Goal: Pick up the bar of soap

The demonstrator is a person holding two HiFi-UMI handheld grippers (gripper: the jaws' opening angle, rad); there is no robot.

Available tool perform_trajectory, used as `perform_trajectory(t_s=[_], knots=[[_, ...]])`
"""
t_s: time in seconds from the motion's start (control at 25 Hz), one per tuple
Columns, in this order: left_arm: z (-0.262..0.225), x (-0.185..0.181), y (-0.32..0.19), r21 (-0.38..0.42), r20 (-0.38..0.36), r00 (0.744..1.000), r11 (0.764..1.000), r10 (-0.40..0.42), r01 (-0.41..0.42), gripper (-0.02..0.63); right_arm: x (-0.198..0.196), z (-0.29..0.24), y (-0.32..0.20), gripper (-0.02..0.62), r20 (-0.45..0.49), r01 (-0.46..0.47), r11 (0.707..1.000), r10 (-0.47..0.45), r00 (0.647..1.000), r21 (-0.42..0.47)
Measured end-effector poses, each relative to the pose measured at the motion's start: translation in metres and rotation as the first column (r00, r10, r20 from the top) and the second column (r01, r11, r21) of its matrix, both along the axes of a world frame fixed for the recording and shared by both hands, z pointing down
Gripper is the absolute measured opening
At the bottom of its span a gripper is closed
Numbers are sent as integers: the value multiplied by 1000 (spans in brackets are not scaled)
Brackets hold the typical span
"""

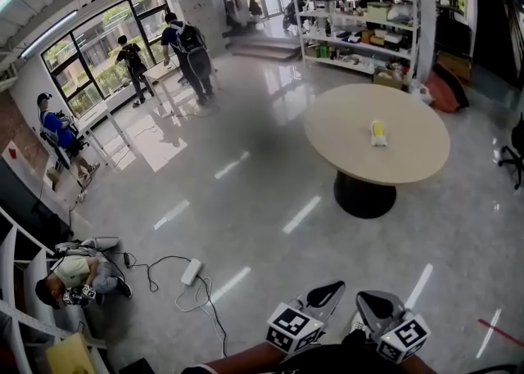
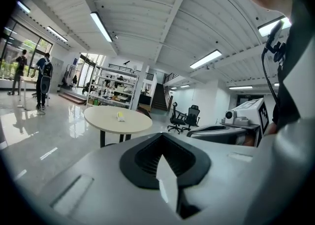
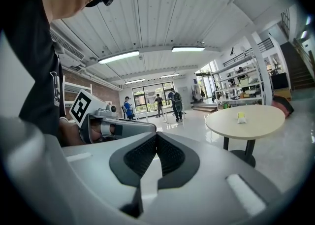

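Note:
The bar of soap (image 1: 377, 132) is a small yellow and white block lying on a round beige table (image 1: 344, 131) far ahead on a glossy floor. Both grippers are held low at the bottom of the head view, well short of the table. My left gripper (image 1: 334, 288) has its jaws together with nothing between them. My right gripper (image 1: 367, 298), beside it, is also shut and empty. The left gripper view shows the soap (image 2: 120, 116) on the table (image 2: 110, 122) beyond my shut left gripper (image 2: 161, 136). From the right gripper view, soap (image 3: 241, 117) and table (image 3: 261, 123) lie past my shut right gripper (image 3: 156, 135).
Storage shelves (image 1: 360, 12) stand behind the table. People (image 1: 188, 49) stand at desks by the windows at the far left. A person (image 1: 78, 274) sits on the floor at the left near a power strip (image 1: 191, 271) and cables. Office chairs (image 2: 184, 118) stand to the right.

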State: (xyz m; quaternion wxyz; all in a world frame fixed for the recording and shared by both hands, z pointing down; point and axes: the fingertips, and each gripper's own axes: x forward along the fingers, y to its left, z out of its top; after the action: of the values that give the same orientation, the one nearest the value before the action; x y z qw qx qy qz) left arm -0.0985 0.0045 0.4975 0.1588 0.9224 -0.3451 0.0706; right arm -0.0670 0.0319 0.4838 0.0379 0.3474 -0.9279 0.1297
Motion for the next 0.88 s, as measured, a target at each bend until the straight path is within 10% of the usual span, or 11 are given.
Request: perform_trajectory(t_s=[0.88], knots=[[-29, 149, -133, 68, 26, 999, 997, -35, 33, 8, 150, -25, -140, 5, 66, 2, 996, -8, 998, 87]])
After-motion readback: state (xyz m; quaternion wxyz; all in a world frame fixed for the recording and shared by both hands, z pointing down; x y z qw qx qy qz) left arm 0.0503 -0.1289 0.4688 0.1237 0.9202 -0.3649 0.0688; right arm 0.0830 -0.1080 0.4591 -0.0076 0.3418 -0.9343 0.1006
